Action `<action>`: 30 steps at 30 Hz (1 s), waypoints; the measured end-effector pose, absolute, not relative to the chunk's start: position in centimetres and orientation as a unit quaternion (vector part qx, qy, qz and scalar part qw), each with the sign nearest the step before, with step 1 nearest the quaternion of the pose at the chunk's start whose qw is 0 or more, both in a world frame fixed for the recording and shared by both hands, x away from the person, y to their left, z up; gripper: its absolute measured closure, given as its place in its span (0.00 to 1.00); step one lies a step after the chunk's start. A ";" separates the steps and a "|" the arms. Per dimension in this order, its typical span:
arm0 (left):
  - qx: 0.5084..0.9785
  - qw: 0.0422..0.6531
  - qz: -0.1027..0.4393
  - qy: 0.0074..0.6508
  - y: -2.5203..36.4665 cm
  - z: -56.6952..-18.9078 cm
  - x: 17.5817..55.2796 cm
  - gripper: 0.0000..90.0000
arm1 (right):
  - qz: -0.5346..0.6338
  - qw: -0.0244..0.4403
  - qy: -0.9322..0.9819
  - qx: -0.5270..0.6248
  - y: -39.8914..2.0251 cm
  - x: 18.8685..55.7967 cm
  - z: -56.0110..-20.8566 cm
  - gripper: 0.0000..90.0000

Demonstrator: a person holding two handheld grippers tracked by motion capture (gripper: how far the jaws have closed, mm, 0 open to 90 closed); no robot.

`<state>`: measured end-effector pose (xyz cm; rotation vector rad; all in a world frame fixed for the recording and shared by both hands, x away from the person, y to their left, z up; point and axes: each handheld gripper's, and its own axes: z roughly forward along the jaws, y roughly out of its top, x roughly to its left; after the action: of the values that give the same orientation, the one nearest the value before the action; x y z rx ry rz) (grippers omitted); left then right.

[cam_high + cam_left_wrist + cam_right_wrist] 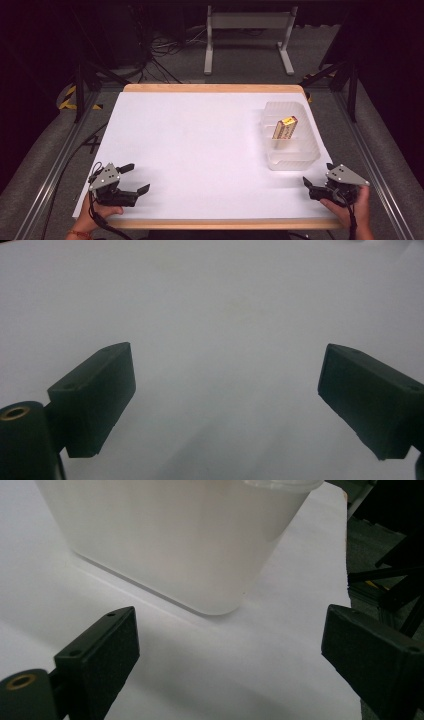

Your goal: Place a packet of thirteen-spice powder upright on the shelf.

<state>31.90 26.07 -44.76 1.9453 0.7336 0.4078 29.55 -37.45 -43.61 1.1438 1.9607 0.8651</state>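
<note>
Your left gripper [135, 178]: near-left, jaws wide apart, empty.
Your right gripper [317, 175]: wide apart, empty, near the translucent plastic tub [309, 150].
Yellow packet [285, 128]: leaning inside tub.

Translucent plastic tub [291, 159] at 2 o'clock w/ yellow-brown packet [284, 128] leaning inside. Left gripper [138, 178] at 8, right gripper [317, 177] at 4, both jaws apart.

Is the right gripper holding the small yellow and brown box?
No, the small yellow and brown box leans inside the translucent plastic tub, while the right gripper sits open and empty beside it.
</note>
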 end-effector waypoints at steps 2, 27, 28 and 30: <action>0.801 0.490 0.169 0.301 26.1 -44.7 31.9 0.10 | 0.333 0.351 0.757 0.440 -37.4 29.5 -43.6 0.10; 0.800 0.491 0.167 0.302 26.0 -44.7 32.1 0.10 | 0.330 0.351 0.761 0.435 -37.0 29.4 -43.6 0.10; 0.799 0.491 0.167 0.303 25.9 -44.7 32.1 0.10 | 0.329 0.352 0.761 0.435 -37.0 29.4 -43.6 0.10; 0.801 0.490 0.168 0.301 25.9 -44.7 32.1 0.10 | 0.330 0.352 0.760 0.435 -37.0 29.4 -43.6 0.10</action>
<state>32.12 25.92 -44.70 1.9447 0.7323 0.4090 29.39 -37.03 -43.60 1.1255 1.9677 0.8532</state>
